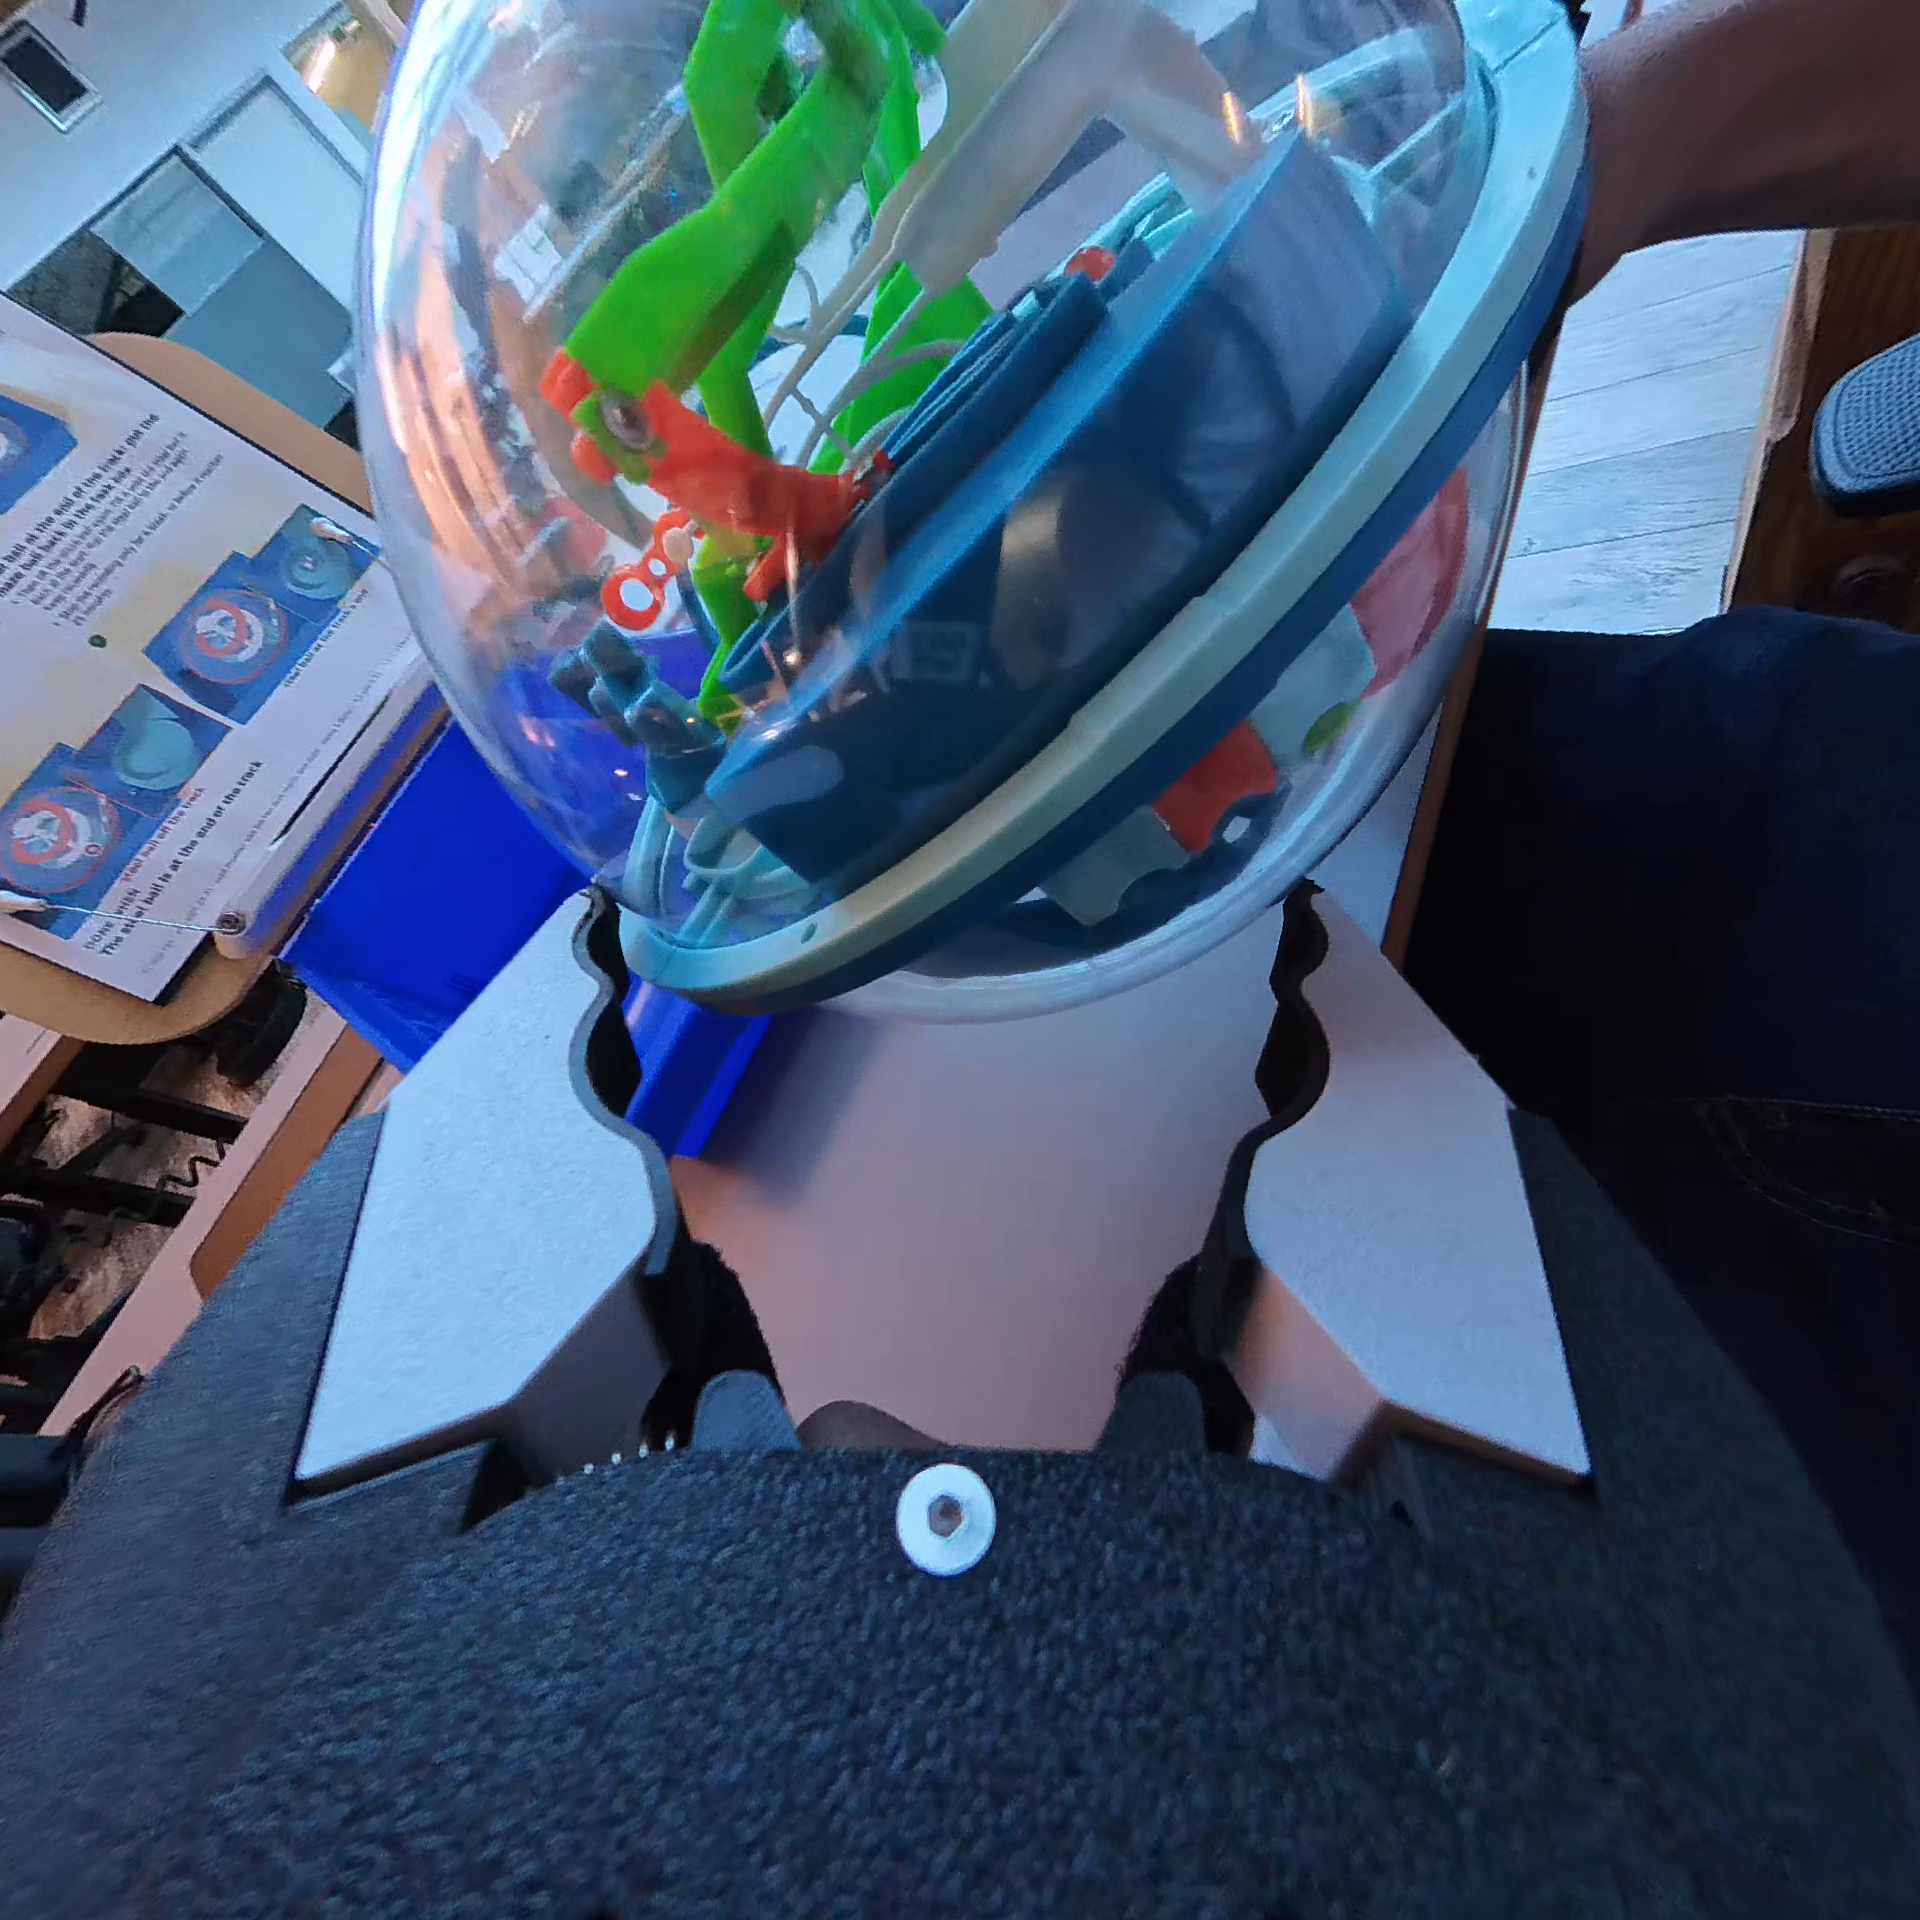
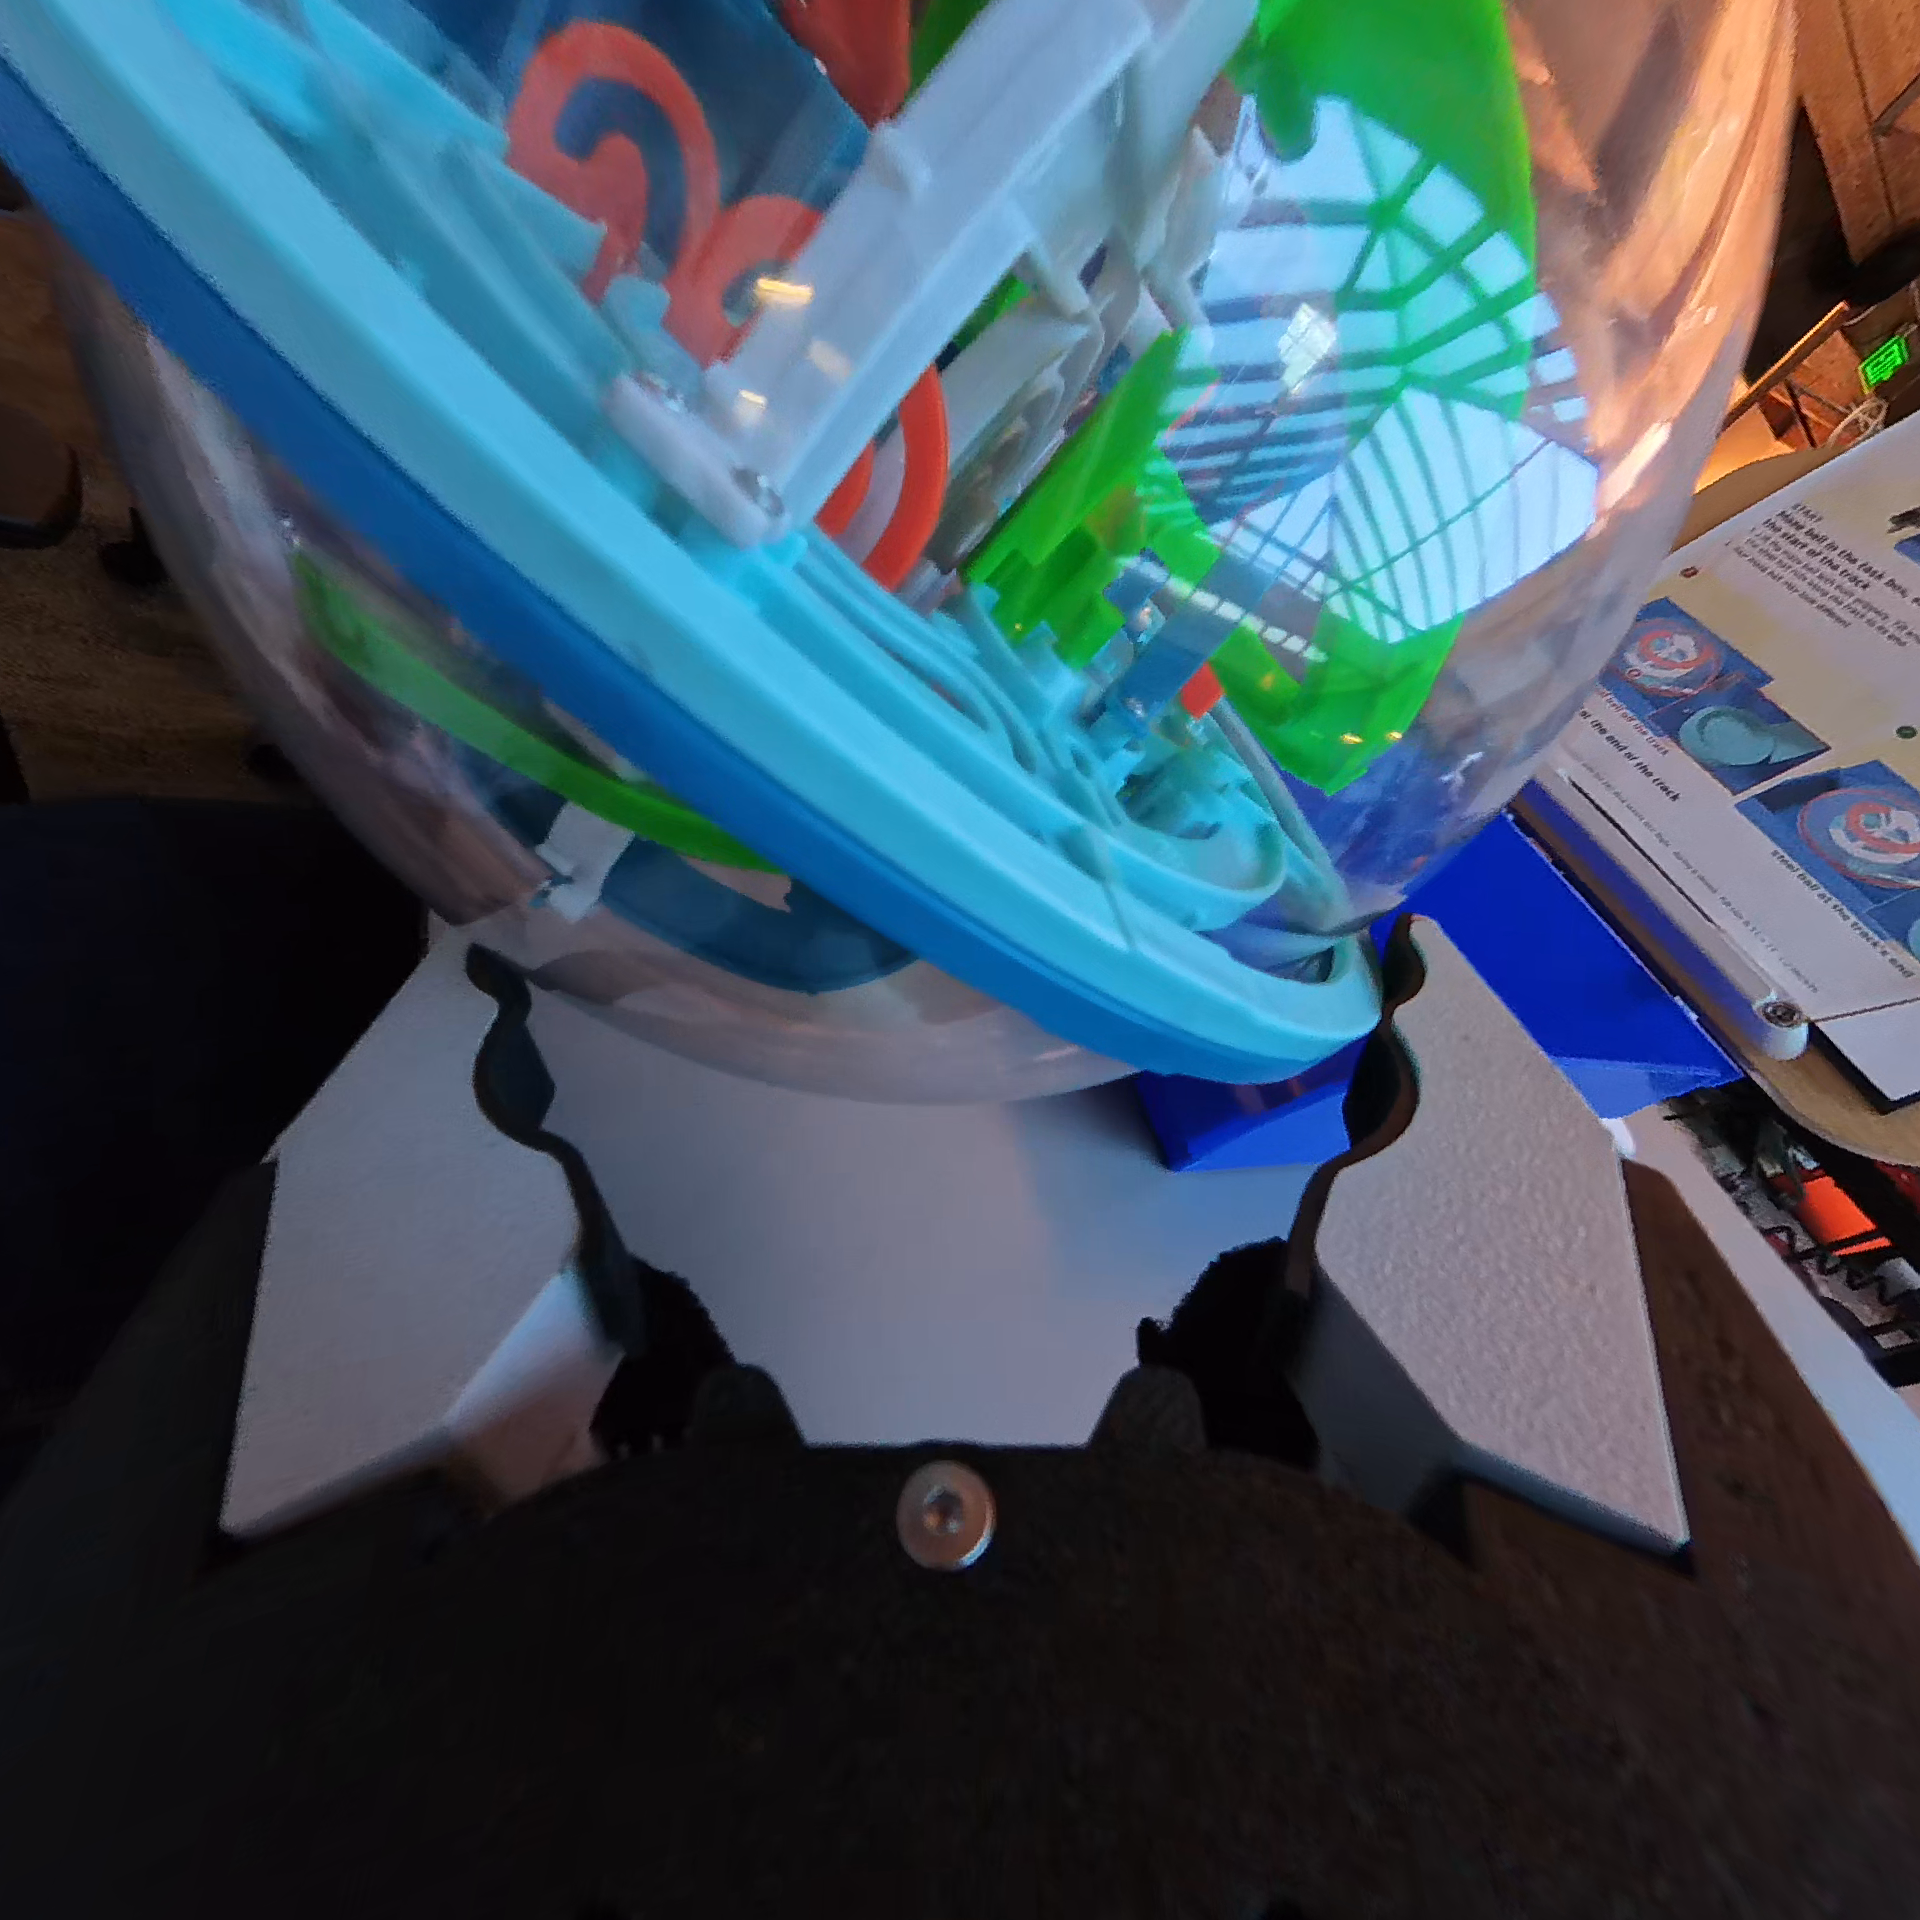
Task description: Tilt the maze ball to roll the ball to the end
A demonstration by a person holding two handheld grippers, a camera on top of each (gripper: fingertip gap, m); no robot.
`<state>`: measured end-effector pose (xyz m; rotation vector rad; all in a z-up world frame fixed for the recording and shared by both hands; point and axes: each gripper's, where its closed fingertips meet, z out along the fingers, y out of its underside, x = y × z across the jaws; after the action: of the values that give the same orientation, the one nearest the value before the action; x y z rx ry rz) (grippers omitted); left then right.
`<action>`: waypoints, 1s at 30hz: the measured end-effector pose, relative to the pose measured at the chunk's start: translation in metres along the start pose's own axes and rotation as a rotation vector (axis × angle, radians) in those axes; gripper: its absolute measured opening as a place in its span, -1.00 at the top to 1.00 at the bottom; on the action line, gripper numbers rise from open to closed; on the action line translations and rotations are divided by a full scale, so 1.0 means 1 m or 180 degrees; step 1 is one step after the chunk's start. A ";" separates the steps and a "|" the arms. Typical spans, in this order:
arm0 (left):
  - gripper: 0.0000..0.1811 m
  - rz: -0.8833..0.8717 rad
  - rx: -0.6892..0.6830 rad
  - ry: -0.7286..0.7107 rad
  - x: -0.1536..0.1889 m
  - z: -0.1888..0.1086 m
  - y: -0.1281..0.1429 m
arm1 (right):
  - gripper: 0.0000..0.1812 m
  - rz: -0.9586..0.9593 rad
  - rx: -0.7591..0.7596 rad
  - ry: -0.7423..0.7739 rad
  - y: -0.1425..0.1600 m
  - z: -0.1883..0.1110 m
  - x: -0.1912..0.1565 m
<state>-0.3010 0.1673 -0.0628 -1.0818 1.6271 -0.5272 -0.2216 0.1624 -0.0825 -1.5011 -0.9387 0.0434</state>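
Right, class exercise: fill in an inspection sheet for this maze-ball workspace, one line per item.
Surface: pale tabletop, bare between the fingers.
Job's things: maze ball, clear sphere tilted, ring slanted; small steel ball not made out.
Clutter: blue box; illustrated instruction sheet on a board.
Grippers: left tongs and right tongs both spread wide against the sphere from opposite sides.
Cables: nothing seen.
Surroundings: person's arm; wooden floor.

White tabletop (image 2: 935, 1195) bearing a blue box (image 2: 1558, 997) beside a printed instruction sheet (image 2: 1766, 748) on a wooden board.
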 end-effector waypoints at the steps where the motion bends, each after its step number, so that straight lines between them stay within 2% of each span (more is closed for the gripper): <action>1: -0.35 0.0023 0.0009 -0.0019 -0.001 0.000 -0.001 | -0.70 -0.0027 0.0008 0.0011 -0.001 0.000 0.001; 7: -0.35 0.0101 0.0043 -0.0063 -0.006 0.000 -0.008 | -0.70 -0.0016 0.0057 0.0012 -0.003 0.000 0.007; 13: -0.34 0.0229 0.0003 -0.0108 -0.002 0.004 -0.011 | -0.70 0.0233 -0.0140 -0.0111 0.017 0.003 0.003; 24: -0.33 0.0072 -0.0240 -0.0039 0.011 0.018 0.025 | -0.69 0.0372 -0.0650 -0.0287 0.056 0.013 -0.013; 30: -0.31 0.0043 -0.0288 -0.0003 0.014 0.022 0.035 | -0.69 0.0424 -0.0792 -0.0356 0.069 0.016 -0.019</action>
<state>-0.2945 0.1760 -0.1051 -1.1363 1.6696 -0.4476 -0.2071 0.1739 -0.1535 -1.8059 -0.9585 0.1113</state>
